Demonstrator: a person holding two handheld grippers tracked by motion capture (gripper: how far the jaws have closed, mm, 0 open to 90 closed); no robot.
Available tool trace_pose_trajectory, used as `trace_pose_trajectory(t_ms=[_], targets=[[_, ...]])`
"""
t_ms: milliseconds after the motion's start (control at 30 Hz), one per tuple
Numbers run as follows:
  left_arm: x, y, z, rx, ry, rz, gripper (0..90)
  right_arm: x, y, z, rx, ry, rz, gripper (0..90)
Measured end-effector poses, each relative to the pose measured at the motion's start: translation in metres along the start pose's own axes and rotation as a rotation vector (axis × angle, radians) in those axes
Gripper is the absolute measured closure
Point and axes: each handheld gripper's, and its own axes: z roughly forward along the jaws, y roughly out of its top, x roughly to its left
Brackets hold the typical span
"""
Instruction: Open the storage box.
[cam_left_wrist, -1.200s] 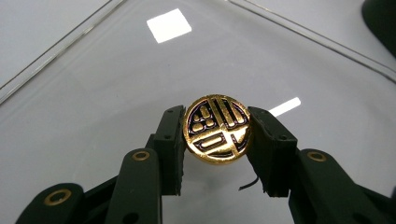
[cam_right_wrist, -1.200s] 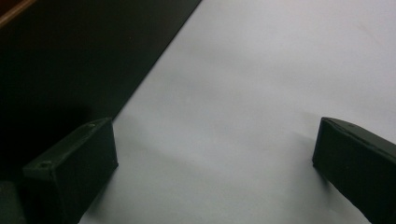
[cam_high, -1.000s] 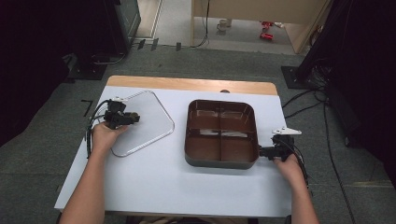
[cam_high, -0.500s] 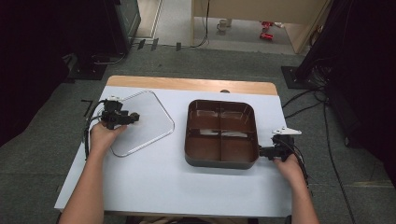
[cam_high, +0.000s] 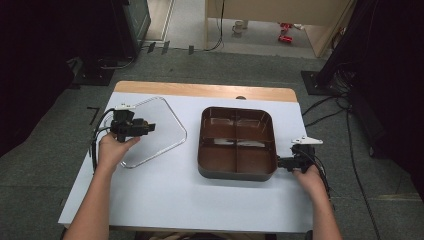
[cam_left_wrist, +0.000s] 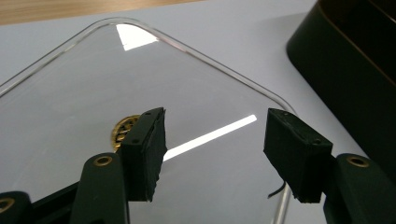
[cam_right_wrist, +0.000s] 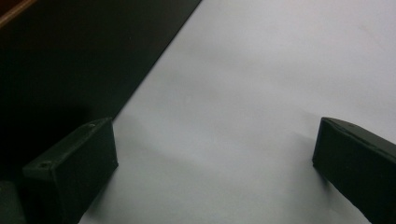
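1. A clear lid (cam_high: 150, 131) lies flat on the white surface (cam_high: 165, 200), at its left half, well apart from the tray (cam_high: 237, 143).
2. The left gripper (cam_high: 148, 127) hangs over the lid's left part, pointing toward the tray.
3. Its jaws have just been opening; they now stand apart with nothing between them, above the lid and not touching it.
4. In the left gripper view a small brass-coloured piece (cam_left_wrist: 125, 130) shows behind the left jaw; it may be a fitting on the lid, but it is too hidden to tell.
5. The same view shows the lid's rounded rim and, at upper right, the tray's dark outer wall (cam_left_wrist: 345, 70).
6. The brown tray sits right of centre, with four compartments.
7. The right gripper (cam_high: 281, 163) rests near the tray's lower right corner, pointing at it.
8. In the right gripper view its jaws stand wide apart over bare surface, one just beside the tray's wall, gripping nothing.
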Motion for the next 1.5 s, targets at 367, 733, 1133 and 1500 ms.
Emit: trace_pose_trajectory(t_ms=[367, 733, 1133, 1500], targets=[[-0.036, -0.02, 0.004, 0.01, -0.056, 0.055, 38.0, 0.0, 0.0, 0.0, 0.0, 0.0, 0.0, 0.0], [-0.074, -0.044, 0.016, 0.052, -0.118, 0.153, 27.9, 0.0, 0.0, 0.0, 0.0, 0.0, 0.001, 0.0], [-0.108, -0.064, 0.041, 0.139, -0.168, 0.227, 25.6, 0.0, 0.0, 0.0, 0.0, 0.0, 0.0, 0.0], [-0.121, -0.071, 0.047, 0.131, -0.144, 0.286, 18.6, 0.0, 0.0, 0.0, 0.0, 0.0, 0.0, 0.0]])
